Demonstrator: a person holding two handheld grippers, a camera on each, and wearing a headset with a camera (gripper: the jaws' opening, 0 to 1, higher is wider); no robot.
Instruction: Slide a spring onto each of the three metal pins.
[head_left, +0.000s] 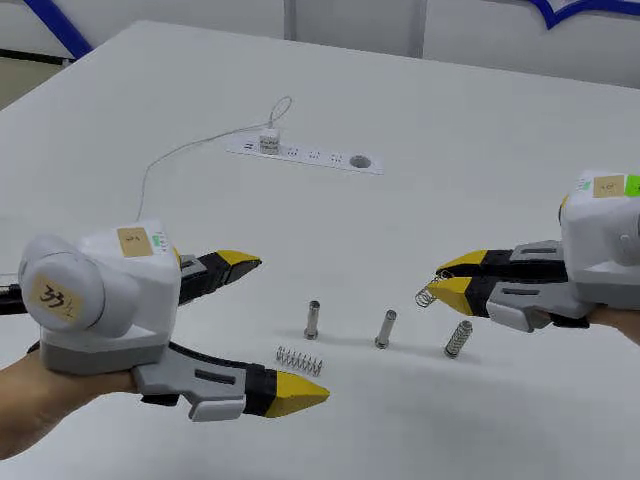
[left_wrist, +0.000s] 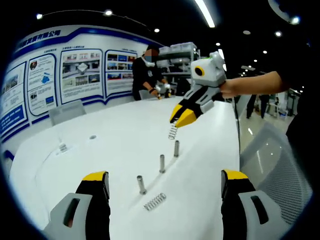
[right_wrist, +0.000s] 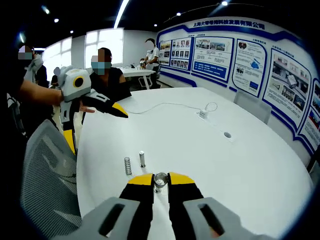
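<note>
1. Head view: nearest us, our left gripper (head_left: 283, 330) gapes wide and empty. A loose spring (head_left: 298, 361) lies flat on the table (head_left: 450, 150) just ahead of it, its long axis left-right.
2. Just beyond, three pins stand upright in a row: left pin (head_left: 312, 320), middle pin (head_left: 385, 328), right pin (head_left: 458, 338), the last seemingly coiled already.
3. Our right gripper (head_left: 443, 279) pinches a held spring (head_left: 427, 296), poking leftward past its tips, above and right of the middle pin; we judge it needs tipping vertical.
</note>
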